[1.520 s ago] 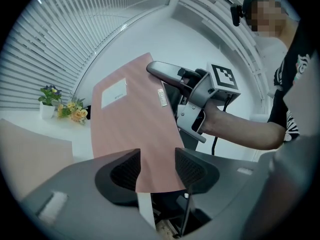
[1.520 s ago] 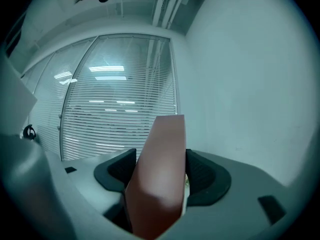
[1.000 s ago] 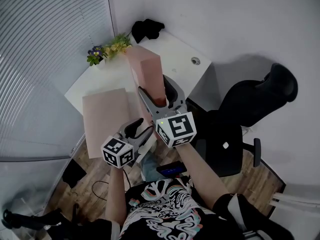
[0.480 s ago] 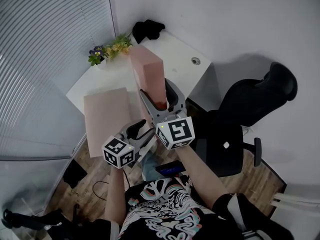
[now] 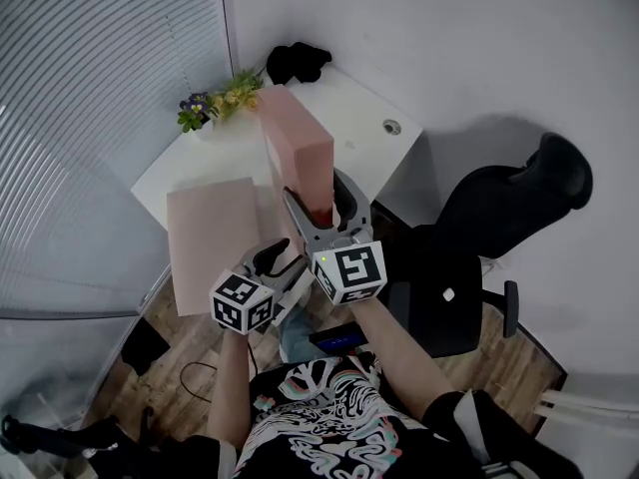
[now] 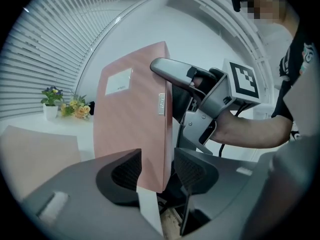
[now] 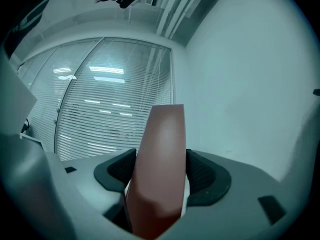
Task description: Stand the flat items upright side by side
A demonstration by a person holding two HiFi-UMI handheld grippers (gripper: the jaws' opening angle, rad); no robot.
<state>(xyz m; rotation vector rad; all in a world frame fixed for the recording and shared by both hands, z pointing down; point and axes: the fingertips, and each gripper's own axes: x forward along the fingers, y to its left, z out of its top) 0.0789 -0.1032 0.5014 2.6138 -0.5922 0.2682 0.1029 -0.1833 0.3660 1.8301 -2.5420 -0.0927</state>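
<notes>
A thick pink folder [image 5: 297, 153] stands upright over the white desk [image 5: 359, 118], with my right gripper [image 5: 321, 208] shut on its lower end. In the right gripper view both pads press the folder [image 7: 160, 164] across its thickness. My left gripper [image 5: 285, 262] sits just below and to the left of it. In the left gripper view the folder's [image 6: 132, 124] lower corner shows between the left gripper's [image 6: 157, 171] jaws, and a gap stays at the right pad. A second pink folder [image 5: 215, 238] lies flat on the desk's left part.
A small pot of flowers [image 5: 215, 100] and a black object [image 5: 298, 63] sit at the desk's far corner. The desk has a cable hole [image 5: 391, 126]. A black office chair [image 5: 509, 203] stands to the right. Window blinds run along the left.
The right gripper's cube has sunk slightly toward me with the folder still held upright. The left gripper has hardly moved.
</notes>
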